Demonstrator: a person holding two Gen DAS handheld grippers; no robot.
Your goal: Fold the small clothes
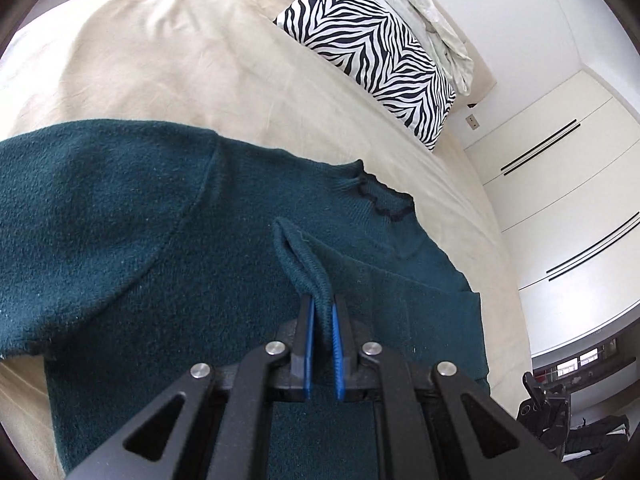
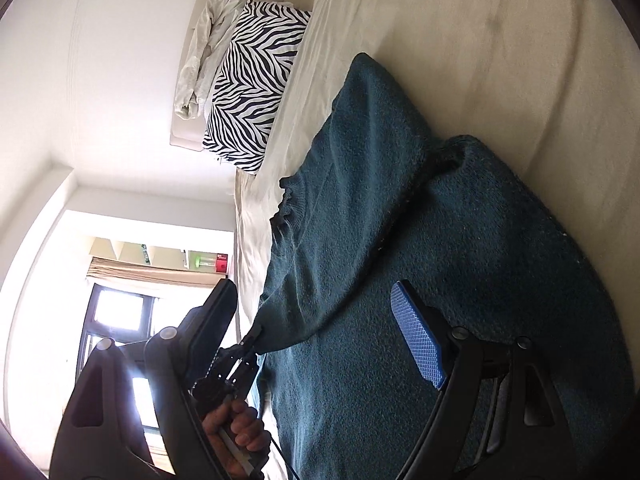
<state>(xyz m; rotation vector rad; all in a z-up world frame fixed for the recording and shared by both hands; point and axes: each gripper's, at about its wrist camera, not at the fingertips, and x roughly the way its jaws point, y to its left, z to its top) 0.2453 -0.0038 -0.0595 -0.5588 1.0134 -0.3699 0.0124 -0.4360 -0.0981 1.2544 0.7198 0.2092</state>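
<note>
- Dark teal knit sweater lies spread on a cream bedsheet, filling the 6-to-9 o'clock half of the left wrist view; neckline with darker trim sits toward 1 o'clock of centre.
- Left gripper at 6 o'clock, jaws nearly together, blue pads pinching a ribbed cuff of the sweater; the cuff loops up out of the pads toward 12 o'clock, over the sweater body.
- Right wrist view is rolled sideways: bed runs along the 3 o'clock side, sweater covers centre to 5 o'clock.
- Right gripper jaws spread wide, nothing clamped between them; one blue pad hovers over the sweater at 5 o'clock, the other finger at 7 o'clock is off the bed edge. Can't tell if the pad touches the cloth.
- Same view, 7 o'clock: left gripper's tip grips sweater fabric, a person's hand around its handle.
- Zebra-print pillow at 1 o'clock, crumpled pale cloth just behind it.
- White cupboards at 3 o'clock.
</note>
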